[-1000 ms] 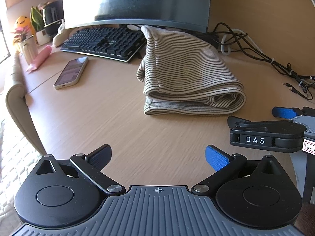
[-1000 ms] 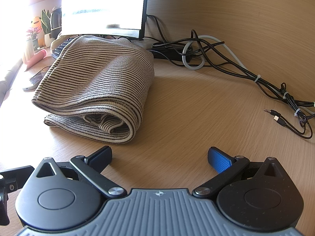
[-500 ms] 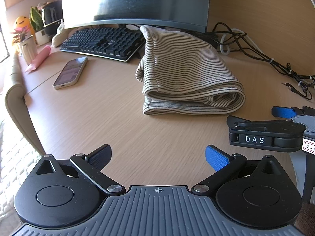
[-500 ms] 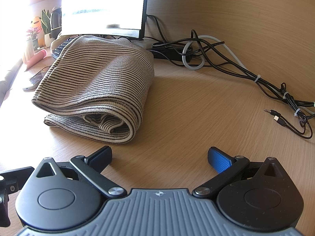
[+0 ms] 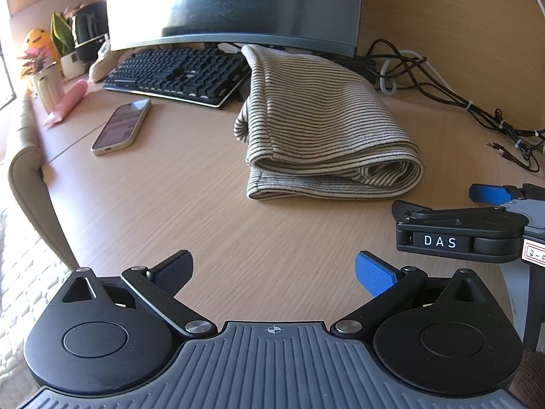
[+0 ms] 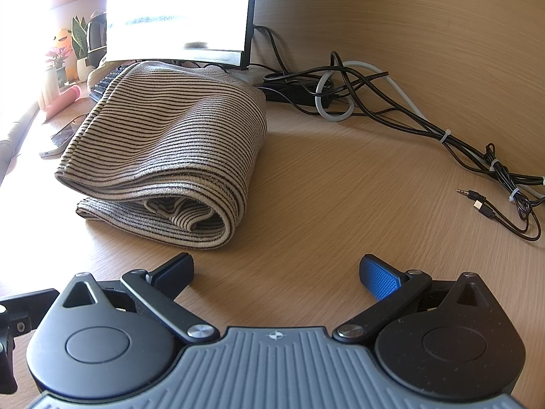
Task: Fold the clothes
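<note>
A beige garment with thin dark stripes (image 5: 323, 129) lies folded in a thick bundle on the wooden desk (image 5: 190, 211), its far end near the monitor. It also shows in the right wrist view (image 6: 170, 150), with its rolled end facing me. My left gripper (image 5: 274, 274) is open and empty, held back from the garment's near edge. My right gripper (image 6: 276, 274) is open and empty, to the right of the garment's near end. The right gripper's body shows at the right edge of the left wrist view (image 5: 470, 231).
A monitor (image 5: 235, 3) and black keyboard (image 5: 177, 75) stand at the back. A phone (image 5: 122, 127) lies left of the garment. Tangled cables (image 6: 408, 116) and loose plugs (image 6: 477, 201) lie at the right. Plants (image 5: 41, 64) stand at the far left.
</note>
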Motion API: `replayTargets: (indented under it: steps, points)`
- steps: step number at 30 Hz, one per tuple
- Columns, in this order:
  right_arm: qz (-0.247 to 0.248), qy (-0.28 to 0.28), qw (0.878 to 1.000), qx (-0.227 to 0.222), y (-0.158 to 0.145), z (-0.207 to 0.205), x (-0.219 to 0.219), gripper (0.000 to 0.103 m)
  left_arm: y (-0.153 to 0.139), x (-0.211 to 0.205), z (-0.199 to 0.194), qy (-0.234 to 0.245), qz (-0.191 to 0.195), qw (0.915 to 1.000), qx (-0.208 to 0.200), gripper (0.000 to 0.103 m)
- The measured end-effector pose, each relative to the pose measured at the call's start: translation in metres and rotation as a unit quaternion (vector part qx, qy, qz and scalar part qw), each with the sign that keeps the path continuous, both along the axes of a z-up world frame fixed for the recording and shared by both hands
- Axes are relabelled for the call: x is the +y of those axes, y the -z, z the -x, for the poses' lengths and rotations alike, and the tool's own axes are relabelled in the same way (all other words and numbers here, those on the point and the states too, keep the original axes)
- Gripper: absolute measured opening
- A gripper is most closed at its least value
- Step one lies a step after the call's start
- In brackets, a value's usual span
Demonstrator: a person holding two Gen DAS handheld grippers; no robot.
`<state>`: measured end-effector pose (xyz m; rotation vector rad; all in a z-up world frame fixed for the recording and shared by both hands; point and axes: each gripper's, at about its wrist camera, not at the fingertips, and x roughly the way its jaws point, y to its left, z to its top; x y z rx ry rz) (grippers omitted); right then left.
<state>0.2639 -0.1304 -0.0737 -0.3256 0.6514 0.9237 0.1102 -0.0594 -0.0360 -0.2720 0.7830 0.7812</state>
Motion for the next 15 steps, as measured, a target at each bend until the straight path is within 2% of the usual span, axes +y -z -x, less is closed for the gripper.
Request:
replayTargets:
  steps: [11,15]
  points:
    - [0.0,0.0,1.0,0.0,0.0,0.0001,-0.0001,0.103,0.0007,0.0016,-0.0005,0.001,0.001,1.0,0.002,0.103]
    - [0.0,0.0,1.0,0.0,0.0,0.0,0.0,0.103,-0.0021,0.002,0.0001,0.016,-0.013,0.9998,0.001,0.103]
